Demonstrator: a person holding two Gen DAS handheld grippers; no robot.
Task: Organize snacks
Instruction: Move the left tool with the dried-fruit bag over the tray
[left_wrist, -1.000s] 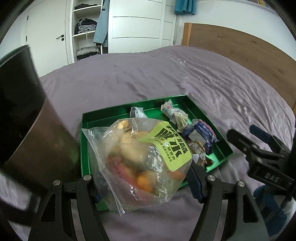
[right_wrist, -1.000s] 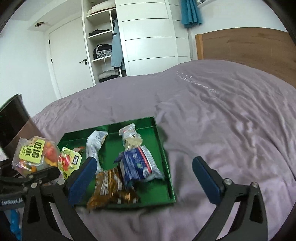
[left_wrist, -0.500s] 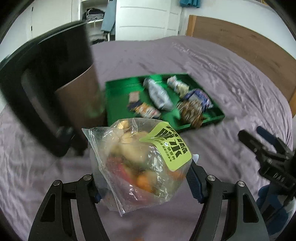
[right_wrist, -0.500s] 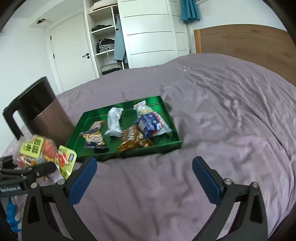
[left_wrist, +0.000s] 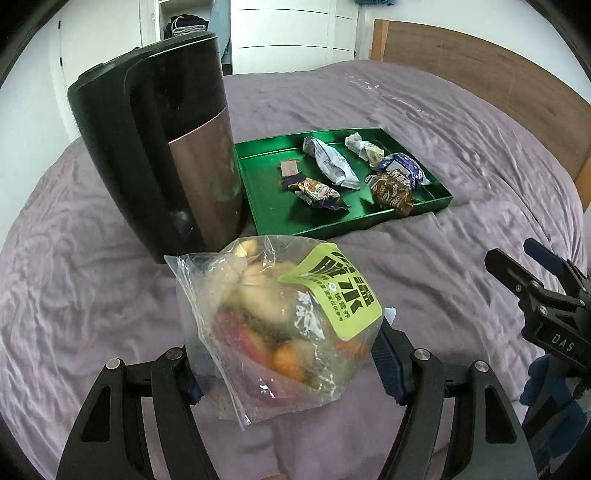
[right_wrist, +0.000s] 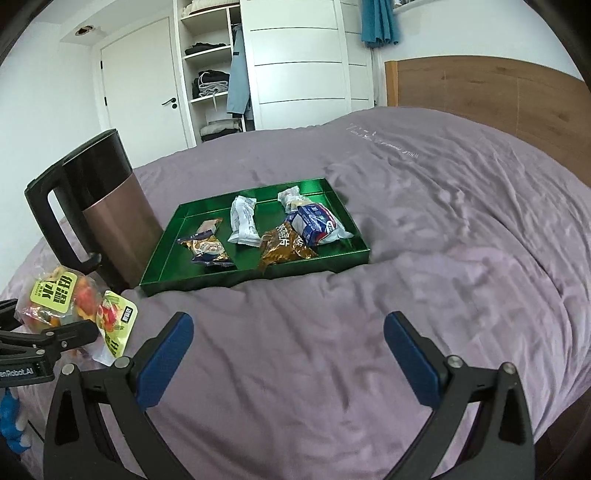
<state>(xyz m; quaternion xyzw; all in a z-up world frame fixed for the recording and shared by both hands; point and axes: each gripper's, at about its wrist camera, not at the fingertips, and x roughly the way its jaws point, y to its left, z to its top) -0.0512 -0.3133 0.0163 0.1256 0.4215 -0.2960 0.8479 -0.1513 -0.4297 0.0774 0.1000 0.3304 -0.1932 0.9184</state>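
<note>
My left gripper (left_wrist: 288, 369) is shut on a clear snack bag (left_wrist: 273, 317) with a green label, held above the purple bed in front of the kettle. The bag also shows in the right wrist view (right_wrist: 74, 306), at the far left. A green tray (left_wrist: 269, 199) lies beyond it and holds several wrapped snacks: a brown packet (left_wrist: 391, 190), a white packet (left_wrist: 332, 164) and a blue-white packet (left_wrist: 402, 168). The tray also shows in the right wrist view (right_wrist: 166, 258). My right gripper (right_wrist: 288, 354) is open and empty, above the bed in front of the tray.
A tall black and bronze kettle (left_wrist: 166, 147) stands on the bed just left of the tray, also seen in the right wrist view (right_wrist: 107, 218). A wooden headboard (left_wrist: 498, 85) lies to the right. A white wardrobe and door (right_wrist: 140, 92) stand behind the bed.
My left gripper has pulled back from above the tray with the bag in it, and the kettle now stands fully in view. My right gripper has also drawn back from the tray.
</note>
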